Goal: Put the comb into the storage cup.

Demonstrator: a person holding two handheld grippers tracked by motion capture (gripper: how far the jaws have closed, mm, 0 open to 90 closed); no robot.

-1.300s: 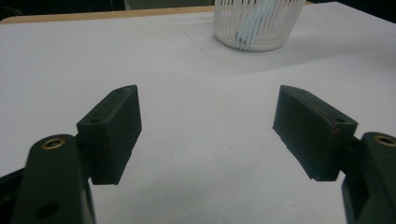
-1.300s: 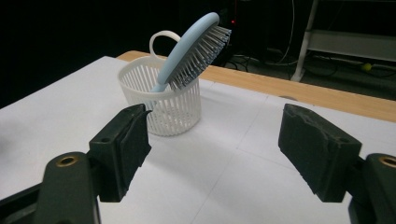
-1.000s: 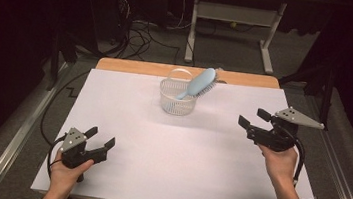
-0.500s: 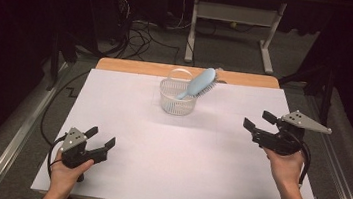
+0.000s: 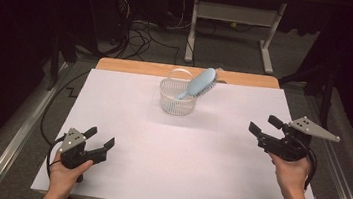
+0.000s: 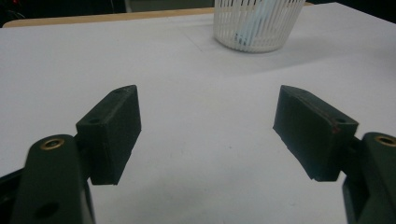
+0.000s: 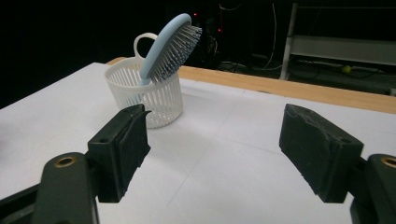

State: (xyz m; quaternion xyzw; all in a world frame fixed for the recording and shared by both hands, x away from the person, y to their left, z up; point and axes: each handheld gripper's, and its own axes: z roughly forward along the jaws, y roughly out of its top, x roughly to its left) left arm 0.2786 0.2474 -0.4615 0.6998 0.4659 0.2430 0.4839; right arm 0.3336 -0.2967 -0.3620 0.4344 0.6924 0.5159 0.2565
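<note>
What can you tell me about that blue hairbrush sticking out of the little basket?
The hairbrush is pale blue and looks like plastic, with an oval head full of fine bristles on one face. It stands handle-down in the white slatted basket, leaning on the rim, so the head pokes out above it at a slant. In the right gripper view the bristles face right and slightly down. The handle shows dimly through the slats. Only the basket touches it; both grippers are well away.

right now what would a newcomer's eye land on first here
A light blue hairbrush stands tilted, handle down, in a small white slatted basket at the far middle of the white table. Near the front corners, the left gripper and right gripper are held with fingers apart and nothing between them.
</note>
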